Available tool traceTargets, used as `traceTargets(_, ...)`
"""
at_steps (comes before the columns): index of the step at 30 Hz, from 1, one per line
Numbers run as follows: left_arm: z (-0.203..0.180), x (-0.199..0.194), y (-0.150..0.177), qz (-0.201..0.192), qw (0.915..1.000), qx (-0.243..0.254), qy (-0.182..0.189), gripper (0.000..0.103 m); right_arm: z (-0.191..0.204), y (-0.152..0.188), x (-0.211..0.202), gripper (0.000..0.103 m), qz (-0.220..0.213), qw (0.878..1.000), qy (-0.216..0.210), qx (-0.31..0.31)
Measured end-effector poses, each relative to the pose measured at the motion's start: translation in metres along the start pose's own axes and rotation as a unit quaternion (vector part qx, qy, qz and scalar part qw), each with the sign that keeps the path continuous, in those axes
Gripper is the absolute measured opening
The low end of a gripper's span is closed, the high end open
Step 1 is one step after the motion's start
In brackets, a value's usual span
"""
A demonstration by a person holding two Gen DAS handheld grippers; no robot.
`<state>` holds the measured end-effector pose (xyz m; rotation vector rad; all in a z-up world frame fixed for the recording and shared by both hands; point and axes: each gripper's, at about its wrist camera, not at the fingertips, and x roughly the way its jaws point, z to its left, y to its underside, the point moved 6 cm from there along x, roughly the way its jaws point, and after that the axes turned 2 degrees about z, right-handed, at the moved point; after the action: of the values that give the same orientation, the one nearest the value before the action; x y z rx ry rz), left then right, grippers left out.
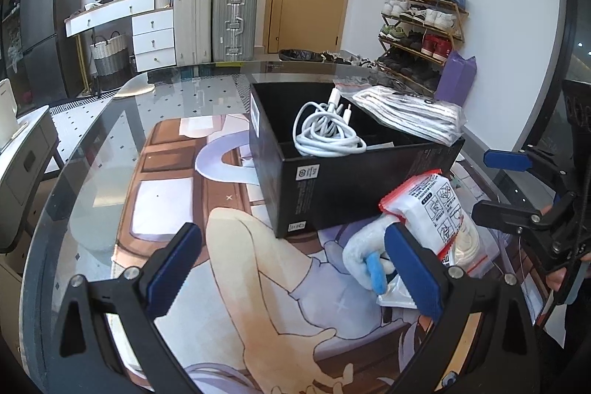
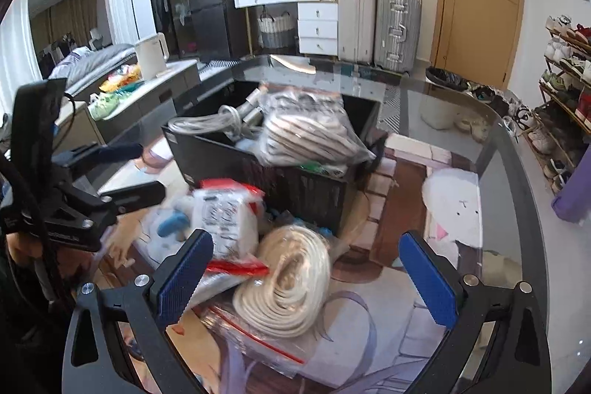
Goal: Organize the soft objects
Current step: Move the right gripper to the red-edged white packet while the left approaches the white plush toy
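Observation:
A black box stands on the glass table and holds a coiled white cable and a clear bag of striped cloth, which lies over its far right rim. In front of the box lie a red-edged white pouch, a white and blue soft toy and a bagged coil of cream rope. My left gripper is open and empty, just left of the toy. My right gripper is open, its fingers either side of the rope coil, above it. The box also shows in the right wrist view.
A printed mat covers the glass table. A purple bag and a shoe rack stand beyond the table's far right. Suitcases, drawers and a door line the far wall. A counter stands at the left.

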<state>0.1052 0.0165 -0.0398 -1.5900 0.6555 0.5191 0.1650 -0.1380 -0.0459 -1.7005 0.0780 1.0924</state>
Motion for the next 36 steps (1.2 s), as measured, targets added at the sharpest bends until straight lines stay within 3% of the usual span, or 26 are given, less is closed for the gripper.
traceTargets(10, -0.003, 0.001, 0.001, 0.006, 1.0000, 0.006, 0.002, 0.100, -0.024, 0.014, 0.010, 0.102, 0.043, 0.999, 0.021, 0.008)
traceTargets(25, -0.005, 0.002, 0.003, 0.008, 0.9999, 0.012, 0.002, 0.100, 0.008, 0.028, 0.032, 0.102, 0.083, 0.996, -0.010, -0.032)
traceTargets(36, -0.006, 0.002, 0.003, 0.009, 0.9999, 0.013, 0.002, 0.100, 0.017, 0.017, 0.019, 0.102, 0.042, 0.999, -0.022, -0.022)
